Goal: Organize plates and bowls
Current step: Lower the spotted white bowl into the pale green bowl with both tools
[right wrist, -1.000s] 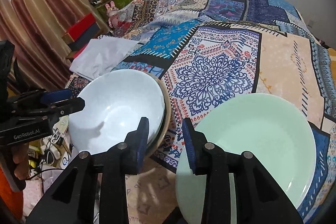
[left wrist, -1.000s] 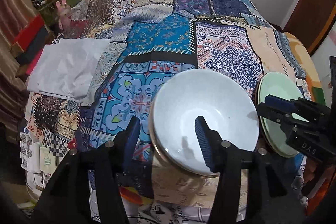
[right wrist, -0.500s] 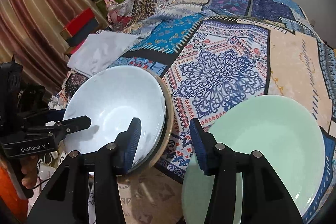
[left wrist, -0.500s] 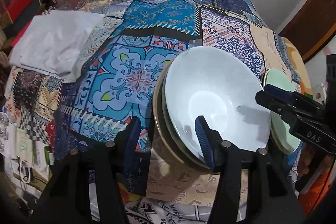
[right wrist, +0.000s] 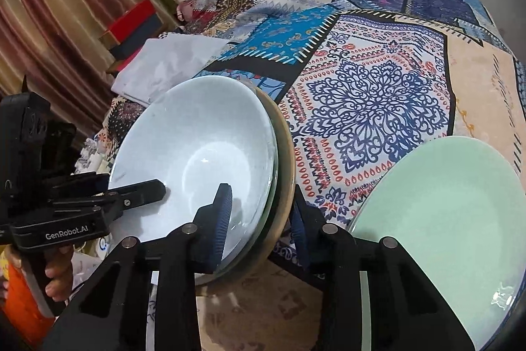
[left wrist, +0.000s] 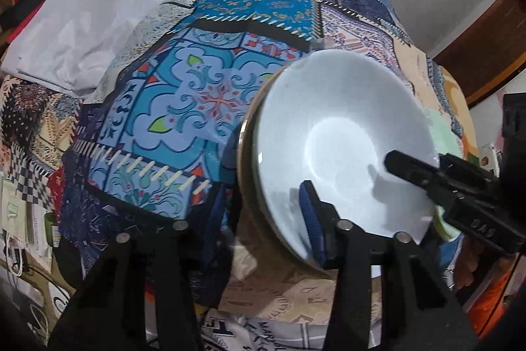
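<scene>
Closest to me, my right gripper (right wrist: 263, 219) straddles the near rim of the stack of bowls (right wrist: 197, 153). Its fingers (right wrist: 225, 216) have just been closing, one pad inside the pale top bowl and one against the tan outer bowl, and they look clamped on the rim between them. My left gripper (left wrist: 263, 213) straddles the same stack from its own side and has also just been closing. One pad lies inside the bowl, but the outer one is blurred, so I cannot tell whether it presses yet. The stack sits tilted at the near edge of the bed (right wrist: 378, 94), with the green plate (right wrist: 443, 236) just beside it on my right. My worry is the nested bowls: a pinch on the rim may let the smooth inner bowl slide out of the tilted stack, or two uneven grips may twist it towards the bed's edge. The white cloth (left wrist: 75, 38) lies farther off, well apart.
</scene>
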A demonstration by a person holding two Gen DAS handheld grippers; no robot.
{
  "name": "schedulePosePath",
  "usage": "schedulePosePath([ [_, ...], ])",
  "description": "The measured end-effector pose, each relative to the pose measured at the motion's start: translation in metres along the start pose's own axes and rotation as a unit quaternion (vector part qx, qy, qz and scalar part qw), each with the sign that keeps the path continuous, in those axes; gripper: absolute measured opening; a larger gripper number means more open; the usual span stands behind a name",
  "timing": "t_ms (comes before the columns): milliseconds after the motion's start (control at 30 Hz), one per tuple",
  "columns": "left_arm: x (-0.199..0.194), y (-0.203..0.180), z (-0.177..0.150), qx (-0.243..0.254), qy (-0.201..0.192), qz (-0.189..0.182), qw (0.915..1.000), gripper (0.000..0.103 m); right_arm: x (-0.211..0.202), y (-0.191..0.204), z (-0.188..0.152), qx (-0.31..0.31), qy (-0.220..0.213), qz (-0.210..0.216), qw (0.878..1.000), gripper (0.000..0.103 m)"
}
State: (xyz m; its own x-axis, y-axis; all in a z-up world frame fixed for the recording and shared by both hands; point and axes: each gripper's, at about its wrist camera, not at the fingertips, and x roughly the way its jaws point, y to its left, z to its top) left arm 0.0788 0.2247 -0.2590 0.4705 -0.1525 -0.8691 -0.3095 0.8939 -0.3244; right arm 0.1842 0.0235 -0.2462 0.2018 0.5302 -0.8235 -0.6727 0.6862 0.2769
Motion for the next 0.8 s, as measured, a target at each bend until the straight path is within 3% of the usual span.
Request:
schedulePosePath([
  [133,0.006,-0.007,0.002,0.003,0.003,-0.003,1.0000,0.034,0.002,-0.001,-0.001,0.003,0.000,-0.001,1.000,0.031],
  [800,-0.003,-0.022,0.011,-0.010,-0.019,0.024,0.9995,0.034,0.001,-0.008,0.001,0.028,-0.002,0.008,1.000,0.030],
])
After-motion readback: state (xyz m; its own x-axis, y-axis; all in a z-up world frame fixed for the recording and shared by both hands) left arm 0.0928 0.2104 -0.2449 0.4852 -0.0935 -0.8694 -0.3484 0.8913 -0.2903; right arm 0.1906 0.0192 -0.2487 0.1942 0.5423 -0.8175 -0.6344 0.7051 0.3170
